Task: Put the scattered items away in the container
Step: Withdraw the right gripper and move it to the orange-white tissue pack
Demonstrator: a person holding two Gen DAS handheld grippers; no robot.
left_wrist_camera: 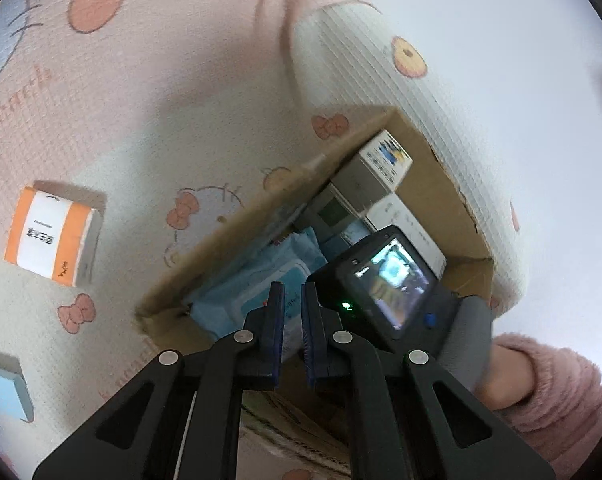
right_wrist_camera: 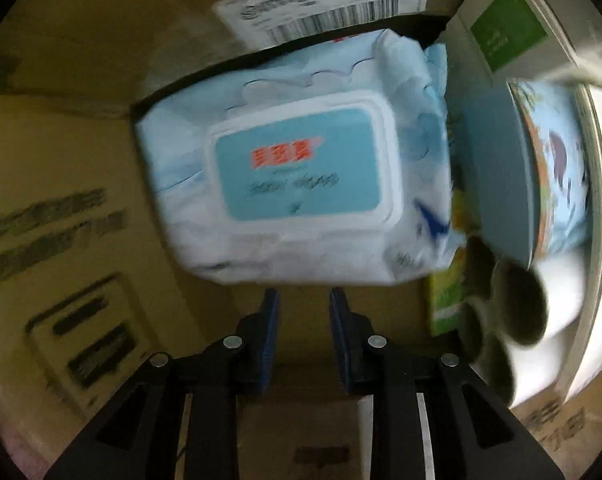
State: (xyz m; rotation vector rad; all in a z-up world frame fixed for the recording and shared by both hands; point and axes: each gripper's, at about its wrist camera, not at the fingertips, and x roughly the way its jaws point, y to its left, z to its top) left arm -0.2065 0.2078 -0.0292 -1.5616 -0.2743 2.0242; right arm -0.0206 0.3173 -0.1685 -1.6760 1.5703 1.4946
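- Left wrist view: a brown cardboard box [left_wrist_camera: 433, 184], the container, sits open at centre right on a bedspread [left_wrist_camera: 149, 120] printed with cartoon cats, bows and oranges.
- Already inside it: a blue-and-white pack of wet wipes [left_wrist_camera: 257, 284] at the lower end and several small cartons [left_wrist_camera: 377, 168] stacked toward the upper right.
- Still out on the bedspread: an orange-and-white carton [left_wrist_camera: 53, 236] at the left, well apart from the box, and a light blue box [left_wrist_camera: 5, 392] at the lower left edge. So the tidying looks partly done.
- The left gripper [left_wrist_camera: 293, 300] hangs over the near end of the box, jaws nearly together with only a narrow gap, nothing between them.
- The right gripper's body with its lit screen [left_wrist_camera: 393, 280] crowds the box mouth at lower right, held by a hand [left_wrist_camera: 505, 380] in a fuzzy pink sleeve; it stands in the left one's way.
- Right wrist view: the camera looks down inside the box; the wipes pack [right_wrist_camera: 301, 176] fills the centre, lying flat, lid up.
- The right gripper [right_wrist_camera: 305, 308] is just below the pack, jaws slightly apart and empty.
- At the right, blurred, are a green-labelled carton [right_wrist_camera: 509, 28], a round blue tin [right_wrist_camera: 497, 176] and what may be cardboard tubes [right_wrist_camera: 521, 308].
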